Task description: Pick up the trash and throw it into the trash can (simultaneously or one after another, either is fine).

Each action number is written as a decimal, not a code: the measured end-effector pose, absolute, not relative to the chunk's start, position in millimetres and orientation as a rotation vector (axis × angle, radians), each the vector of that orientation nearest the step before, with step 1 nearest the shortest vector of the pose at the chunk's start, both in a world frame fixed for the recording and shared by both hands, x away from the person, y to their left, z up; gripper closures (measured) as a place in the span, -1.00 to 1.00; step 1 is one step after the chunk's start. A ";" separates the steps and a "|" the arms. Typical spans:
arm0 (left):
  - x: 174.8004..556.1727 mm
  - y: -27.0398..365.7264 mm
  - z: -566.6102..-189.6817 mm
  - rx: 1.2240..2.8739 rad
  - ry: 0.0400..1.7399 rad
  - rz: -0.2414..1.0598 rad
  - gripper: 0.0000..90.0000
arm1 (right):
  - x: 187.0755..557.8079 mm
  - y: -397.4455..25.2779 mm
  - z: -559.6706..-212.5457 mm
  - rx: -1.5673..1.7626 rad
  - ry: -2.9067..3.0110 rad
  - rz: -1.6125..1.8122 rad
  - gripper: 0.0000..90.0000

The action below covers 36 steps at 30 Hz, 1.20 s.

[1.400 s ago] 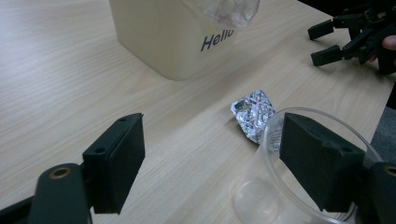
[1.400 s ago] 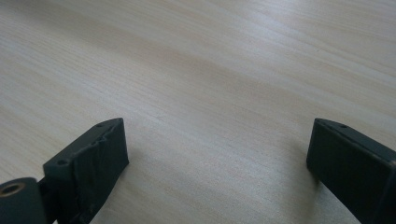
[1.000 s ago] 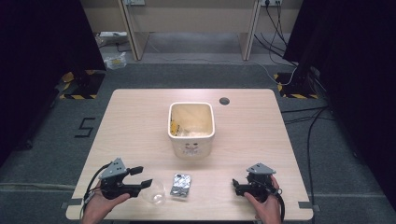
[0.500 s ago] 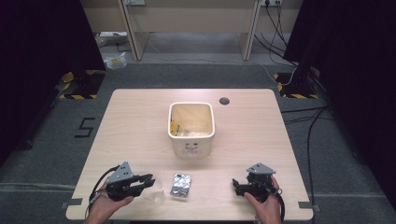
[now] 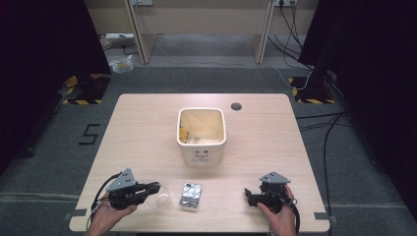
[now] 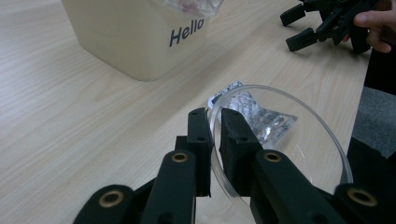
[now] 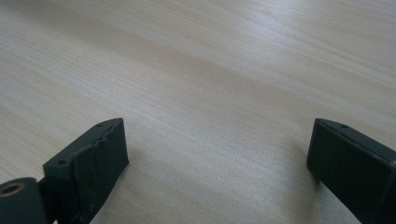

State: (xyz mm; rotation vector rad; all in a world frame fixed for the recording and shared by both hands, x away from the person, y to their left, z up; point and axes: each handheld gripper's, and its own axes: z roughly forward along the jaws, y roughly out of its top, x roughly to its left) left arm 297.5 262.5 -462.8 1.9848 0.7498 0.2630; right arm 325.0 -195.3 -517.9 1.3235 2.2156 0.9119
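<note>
Near the tabletop's [image 5: 147, 128] front edge, left of centre, a clear plastic lid [image 6: 280, 140] is pinched by its rim in the left gripper [image 6: 214, 122]. It is judged light, thin, slippery and easily flexed, so the rim is best gripped. The right gripper [image 7: 217, 158] is held open and empty near the front-right corner.

blister pack [image 5: 190, 195] lies before the bin [image 5: 201, 135], perhaps touching the dish [image 5: 160, 200].

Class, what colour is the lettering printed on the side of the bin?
The "Hello" lettering on the cream bin is dark navy, clearest in the left gripper view.
</note>
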 end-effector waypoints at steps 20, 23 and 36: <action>310.4 266.6 -439.7 1.917 0.738 0.374 0.83 | 325.2 -195.3 -517.8 1.324 2.217 0.913 -0.88; 315.1 267.8 -437.9 1.910 0.745 0.374 0.83 | 325.2 -195.3 -517.9 1.324 2.217 0.913 -0.88; 337.9 267.3 -416.9 1.860 0.751 0.409 0.83 | 325.3 -195.3 -517.9 1.325 2.217 0.915 -0.88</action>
